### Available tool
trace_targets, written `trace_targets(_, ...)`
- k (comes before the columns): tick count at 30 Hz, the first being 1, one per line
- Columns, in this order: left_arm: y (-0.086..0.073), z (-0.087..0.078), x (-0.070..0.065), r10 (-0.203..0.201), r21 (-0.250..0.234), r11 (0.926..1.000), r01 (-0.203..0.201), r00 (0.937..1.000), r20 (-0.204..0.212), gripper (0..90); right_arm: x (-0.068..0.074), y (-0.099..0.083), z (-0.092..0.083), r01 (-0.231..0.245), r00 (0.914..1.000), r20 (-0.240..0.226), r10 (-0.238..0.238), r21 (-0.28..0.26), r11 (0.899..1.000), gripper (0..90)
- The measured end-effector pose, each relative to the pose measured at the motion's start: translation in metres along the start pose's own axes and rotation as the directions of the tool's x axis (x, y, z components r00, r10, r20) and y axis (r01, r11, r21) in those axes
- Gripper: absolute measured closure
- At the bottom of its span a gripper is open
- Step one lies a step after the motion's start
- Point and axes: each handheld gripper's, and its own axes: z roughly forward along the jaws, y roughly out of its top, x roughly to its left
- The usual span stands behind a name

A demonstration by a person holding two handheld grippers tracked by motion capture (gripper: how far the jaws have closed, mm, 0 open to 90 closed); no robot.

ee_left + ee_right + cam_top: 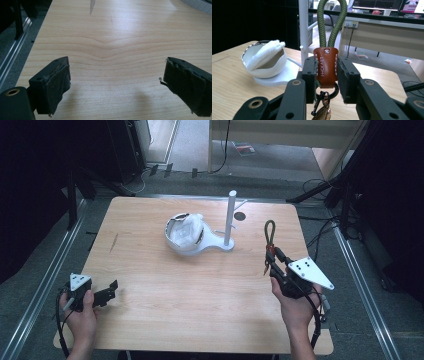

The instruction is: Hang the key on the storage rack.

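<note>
While the left claw (111,289) rests low at the near left corner of the wooden bench (165,285), its jaws stand wide apart with bare wood grain between them and nothing in their grip. In the left gripper view its worn black pads (58,85) hover just above the bench surface, each throwing a soft shadow beneath it.

The right claw (273,266) sits toward the right edge of the bench, clenched on a keychain (270,242). In the right gripper view the jaws press on both sides of the keychain's brown leather tab (326,66), which is stamped with lettering and stitched in white. A green braided cord loop (332,22) rises upright from the tab, and a metal ring with a clip (322,97) hangs below it between the jaws. In the high view the loop lies pointing away from the person, over the wood.

Near the middle of the far half stands a white stand (230,220) with an upright post and a flat base. On that base, to the left of the post, sits a white bowl (182,237) with white padding (265,53) lying tilted inside it.
</note>
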Motion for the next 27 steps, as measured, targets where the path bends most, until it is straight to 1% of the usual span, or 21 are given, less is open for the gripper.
trace_targets(5,0.0,0.0,0.0,-0.001,-0.003,1.0,0.001,1.0,0.001,7.6,0.004,0.0,0.006,0.015,0.9999,-0.007,-0.015,0.014,1.0,70.6)
trace_targets(10,0.0,0.0,0.0,0.0,-0.004,1.0,0.0,1.0,0.003,7.7,0.009,0.003,0.013,0.01,0.9998,-0.016,-0.01,0.018,1.0,70.7)
trace_targets(12,0.0,0.0,0.001,0.0,-0.003,1.0,0.0,1.0,0.003,7.7,0.011,0.002,0.016,0.016,0.9997,-0.02,-0.016,0.023,1.0,70.7)
trace_targets(15,0.0,0.0,0.0,-0.003,-0.004,1.0,0.003,1.0,0.002,7.6,0.015,0.0,0.023,0.024,0.9994,-0.025,-0.023,0.03,0.999,70.7)
trace_targets(19,0.0,0.0,0.0,-0.003,-0.003,1.0,0.003,1.0,0.004,7.7,0.018,-0.004,0.031,0.022,0.9992,-0.036,-0.02,0.049,0.999,70.7)
trace_targets(21,0.0,0.0,0.001,-0.005,-0.002,1.0,0.005,1.0,0.005,7.7,0.02,-0.006,0.034,0.019,0.9992,-0.035,-0.017,0.054,0.998,70.7)
trace_targets(27,0.0,0.0,0.001,-0.01,-0.004,0.9999,0.01,0.9999,0.007,7.7,0.027,-0.009,0.044,0.023,0.9984,-0.054,-0.019,0.064,0.998,70.7)
